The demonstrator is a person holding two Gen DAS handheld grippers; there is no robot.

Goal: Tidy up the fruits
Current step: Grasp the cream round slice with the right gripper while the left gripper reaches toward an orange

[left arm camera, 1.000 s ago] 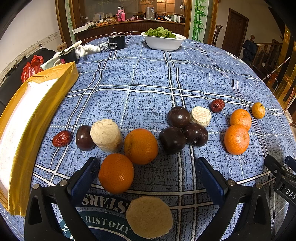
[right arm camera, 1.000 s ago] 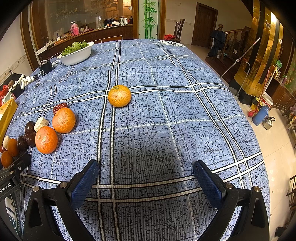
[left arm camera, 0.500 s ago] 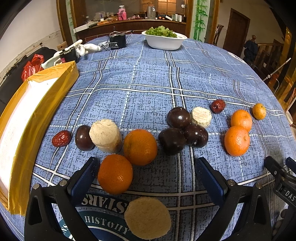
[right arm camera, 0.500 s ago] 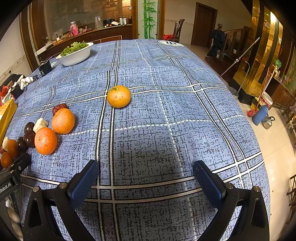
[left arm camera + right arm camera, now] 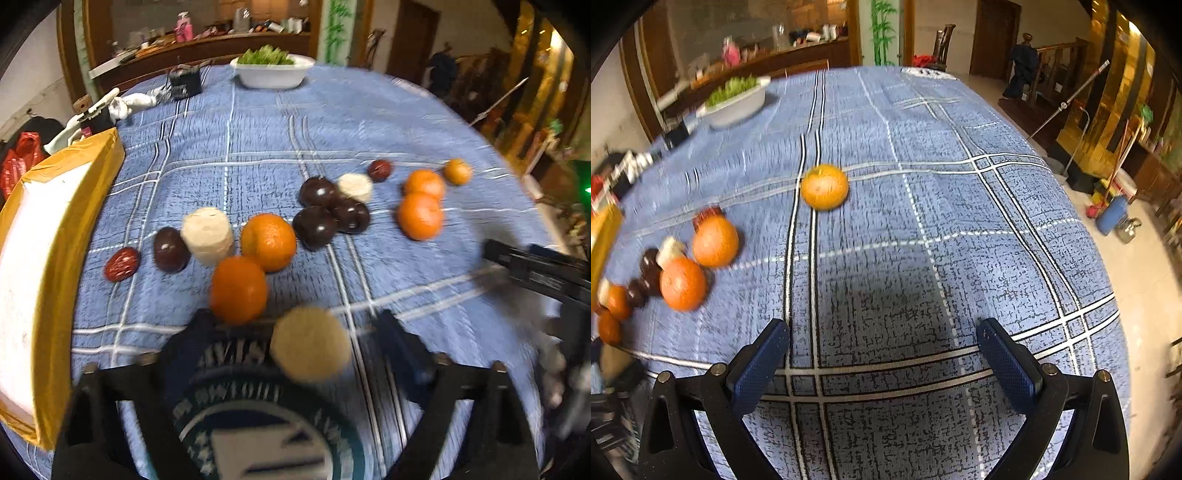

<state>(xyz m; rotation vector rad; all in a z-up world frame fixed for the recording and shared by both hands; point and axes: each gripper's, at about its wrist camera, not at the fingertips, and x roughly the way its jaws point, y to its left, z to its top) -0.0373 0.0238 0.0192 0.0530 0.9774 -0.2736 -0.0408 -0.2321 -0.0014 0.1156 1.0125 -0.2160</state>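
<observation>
Closing now, my left gripper (image 5: 295, 338) has narrowed its jaws around a pale tan, rough-topped round slice (image 5: 311, 344), not yet pressing it. Just beyond lies a smooth orange (image 5: 239, 289) on the blue checked tabletop (image 5: 258, 147), then dark plums (image 5: 315, 226). My right gripper (image 5: 884, 354) hovers spread wide, empty, a lone tangerine (image 5: 824, 187) ahead.

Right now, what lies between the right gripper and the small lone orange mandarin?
Only bare blue checked tablecloth lies between the right gripper and the mandarin, as the right wrist view shows.
</observation>
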